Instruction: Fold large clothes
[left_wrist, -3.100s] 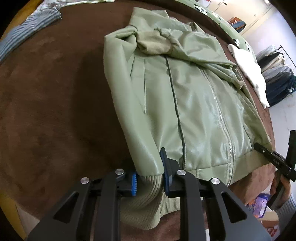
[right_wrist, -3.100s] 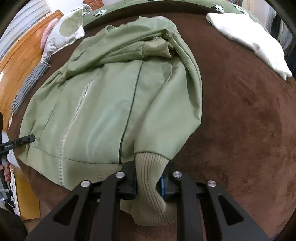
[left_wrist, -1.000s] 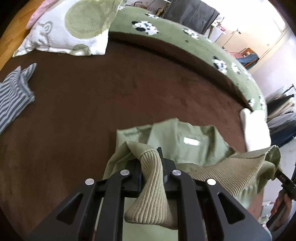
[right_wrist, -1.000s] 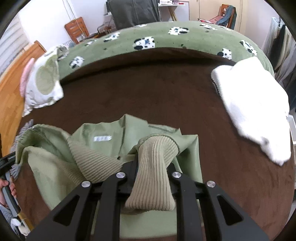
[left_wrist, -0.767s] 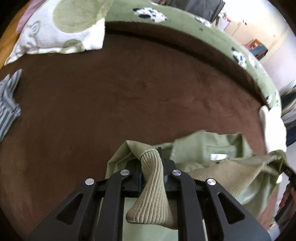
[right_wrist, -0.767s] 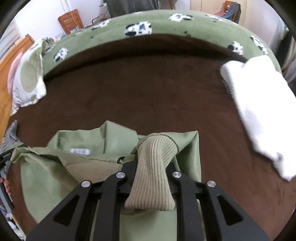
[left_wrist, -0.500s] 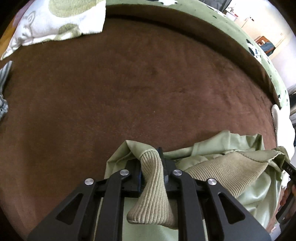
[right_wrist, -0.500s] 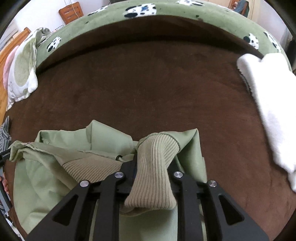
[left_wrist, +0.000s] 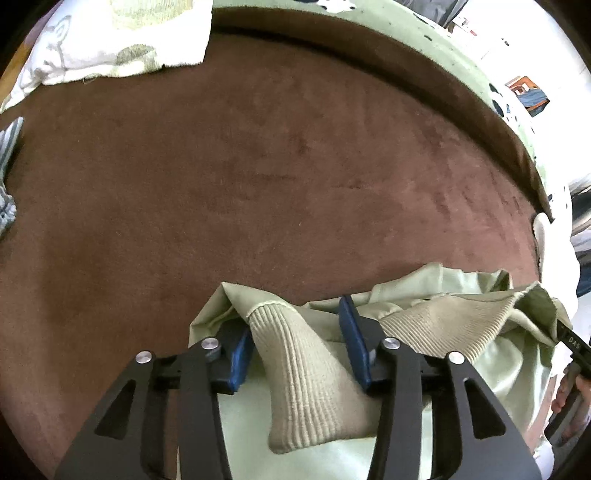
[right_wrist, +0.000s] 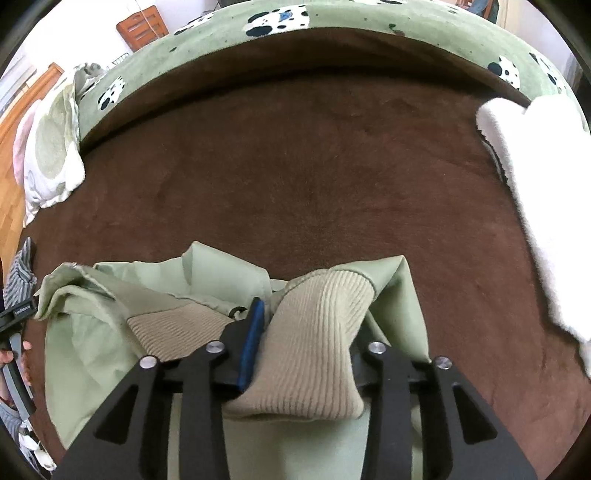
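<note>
A pale green jacket (left_wrist: 436, 291) with tan ribbed cuffs and hem lies folded over on the brown bed cover (left_wrist: 258, 177). In the left wrist view my left gripper (left_wrist: 295, 325) stands open, with a ribbed cuff (left_wrist: 306, 376) lying loose between its blue pads. In the right wrist view my right gripper (right_wrist: 314, 321) is also open, with the other ribbed cuff (right_wrist: 314, 343) lying between its fingers; the right pad is hidden behind the cuff. The jacket (right_wrist: 221, 273) spreads left there, its ribbed hem (right_wrist: 173, 332) turned up.
A white fluffy garment (right_wrist: 535, 192) lies at the right of the bed. A green-and-white pillow (left_wrist: 110, 40) and a grey striped garment (left_wrist: 7, 177) are at the left. A green spotted border (right_wrist: 295, 37) edges the far side.
Both grippers carried the cuffs forward over the jacket, folding its bottom toward the collar. Since half a second ago both jaws have opened, and the cuffs now lie loose between them.
</note>
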